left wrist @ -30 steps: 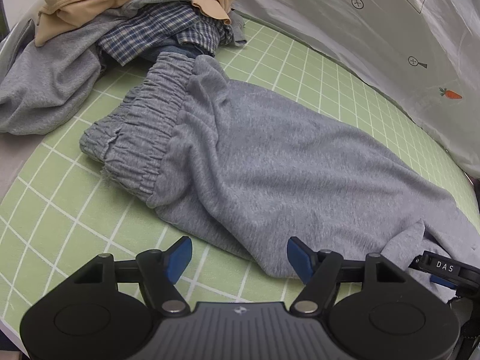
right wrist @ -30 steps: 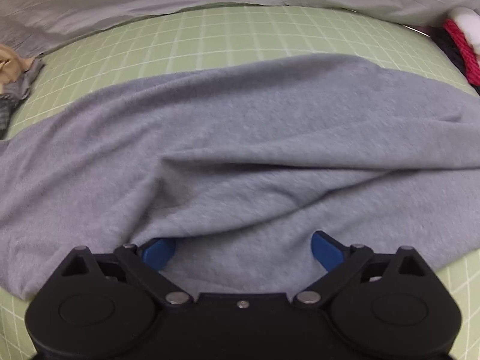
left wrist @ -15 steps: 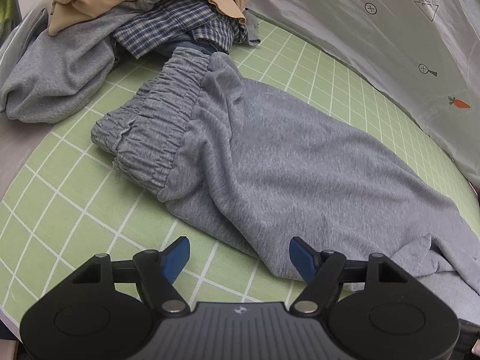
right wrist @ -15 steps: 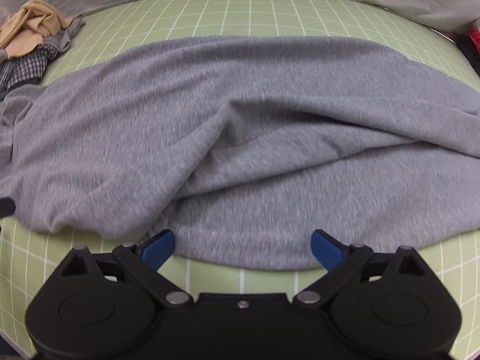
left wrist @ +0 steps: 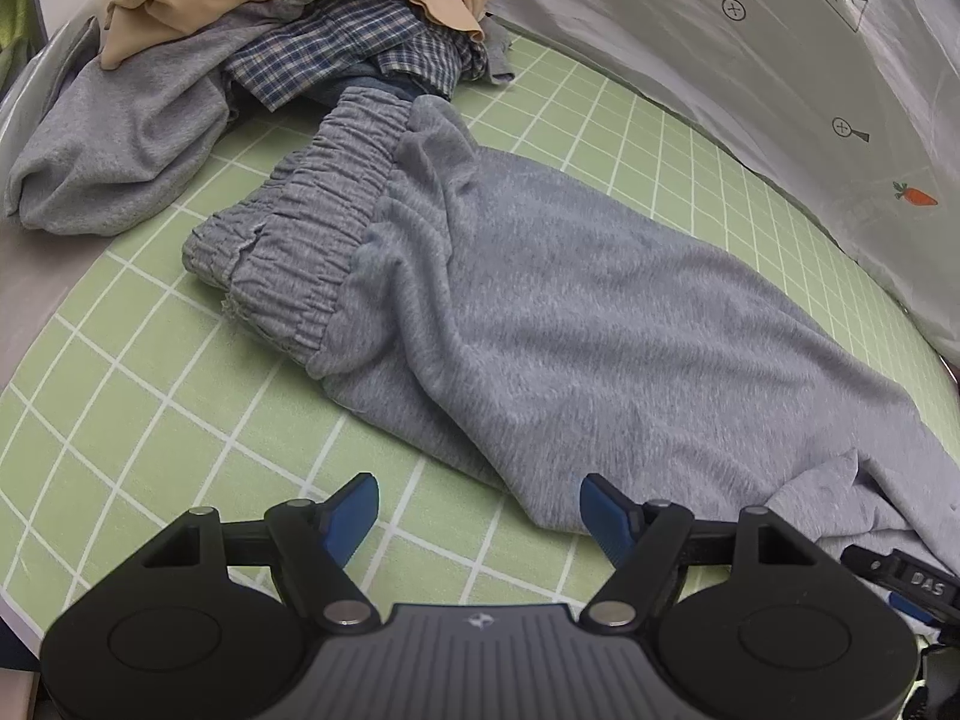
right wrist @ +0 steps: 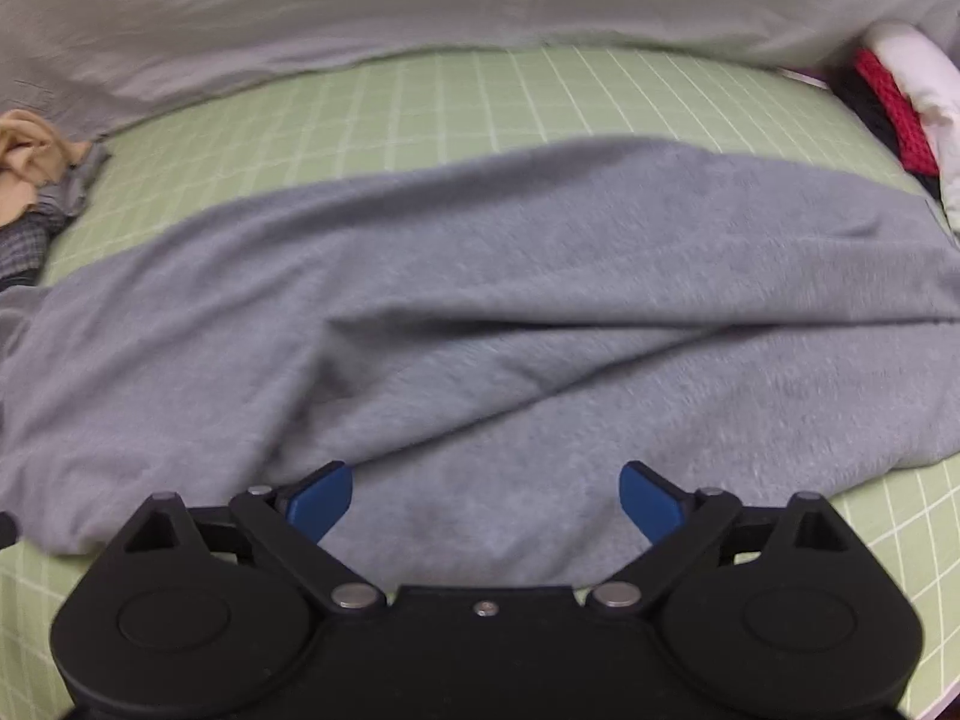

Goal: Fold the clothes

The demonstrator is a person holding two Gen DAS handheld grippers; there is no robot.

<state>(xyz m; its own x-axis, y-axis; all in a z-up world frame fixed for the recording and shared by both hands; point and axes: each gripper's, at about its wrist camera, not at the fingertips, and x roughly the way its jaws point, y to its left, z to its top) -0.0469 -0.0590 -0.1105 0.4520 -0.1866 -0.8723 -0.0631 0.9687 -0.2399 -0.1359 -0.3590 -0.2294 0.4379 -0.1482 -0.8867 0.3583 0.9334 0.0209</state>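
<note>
Grey sweatpants (left wrist: 588,324): laid lengthwise on green grid mat (left wrist: 150,396), waistband near unfolded pile (left wrist: 252,48). Left hand-held gripper (left wrist: 479,510): spread wide, empty, at near hem. Right hand-held gripper (right wrist: 486,495): spread wide, nothing pinched. Advised: both layers gripped, edges aligned.

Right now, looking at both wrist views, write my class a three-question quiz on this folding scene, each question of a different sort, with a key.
1. True or false: the left gripper has clamped the grey sweatpants.
2. What lies heaped beyond the sweatpants' gathered elastic waistband? A) a pile of unfolded clothes B) a row of shoes C) a stack of books
3. Fill in: the right gripper hangs with its blue pads spread over the ____ fabric.

Key
1. False: the jaws stand apart over the green gridded mat.
2. A: the pile of clothes has tan, checked and grey pieces.
3. Grey.
</note>
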